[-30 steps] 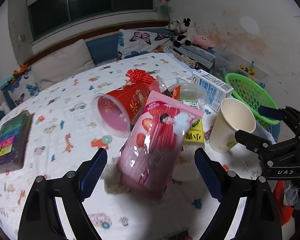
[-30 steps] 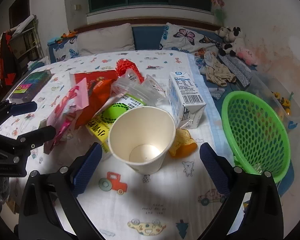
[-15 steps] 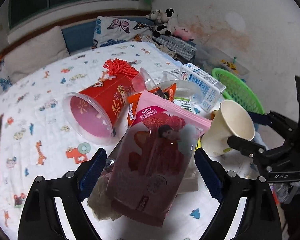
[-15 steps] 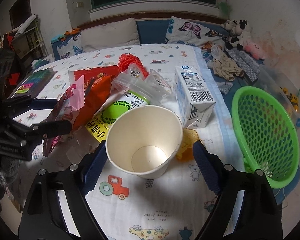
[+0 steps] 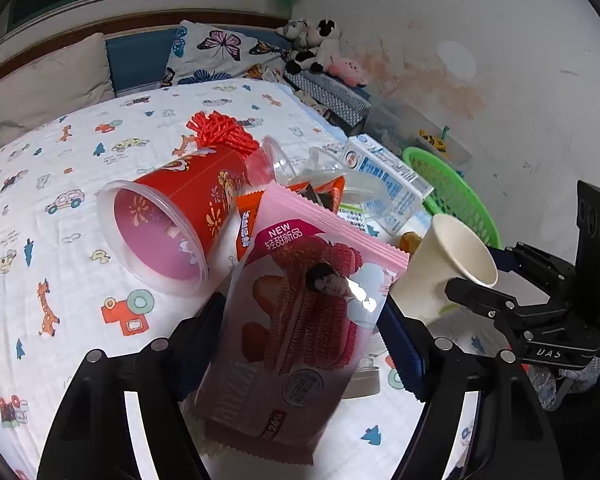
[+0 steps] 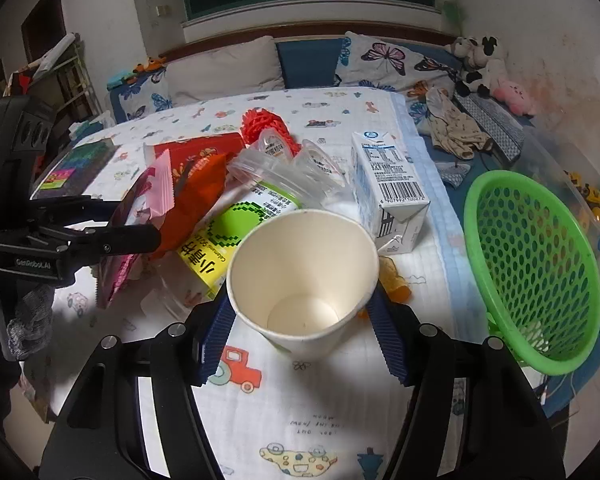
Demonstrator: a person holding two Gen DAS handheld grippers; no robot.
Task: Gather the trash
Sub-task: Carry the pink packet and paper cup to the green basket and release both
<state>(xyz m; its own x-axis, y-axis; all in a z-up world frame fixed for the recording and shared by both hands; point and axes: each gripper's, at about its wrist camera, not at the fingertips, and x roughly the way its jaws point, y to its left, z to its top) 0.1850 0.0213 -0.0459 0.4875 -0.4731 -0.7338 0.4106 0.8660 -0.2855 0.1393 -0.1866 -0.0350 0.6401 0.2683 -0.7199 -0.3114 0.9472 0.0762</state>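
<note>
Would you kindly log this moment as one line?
left gripper: closing on pink snack bag | right gripper: closing on paper cup | green basket: nothing visible inside

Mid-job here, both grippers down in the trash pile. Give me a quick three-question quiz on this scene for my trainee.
1. True or false: the paper cup between the right gripper's pads is empty.
2. Which item sits between the left gripper's pads? A. milk carton B. pink snack bag C. red cup
3. Fill in: the green basket stands to the ___ of the milk carton in the right wrist view.

Key: 1 true; 2 B, the pink snack bag; 3 right.
</note>
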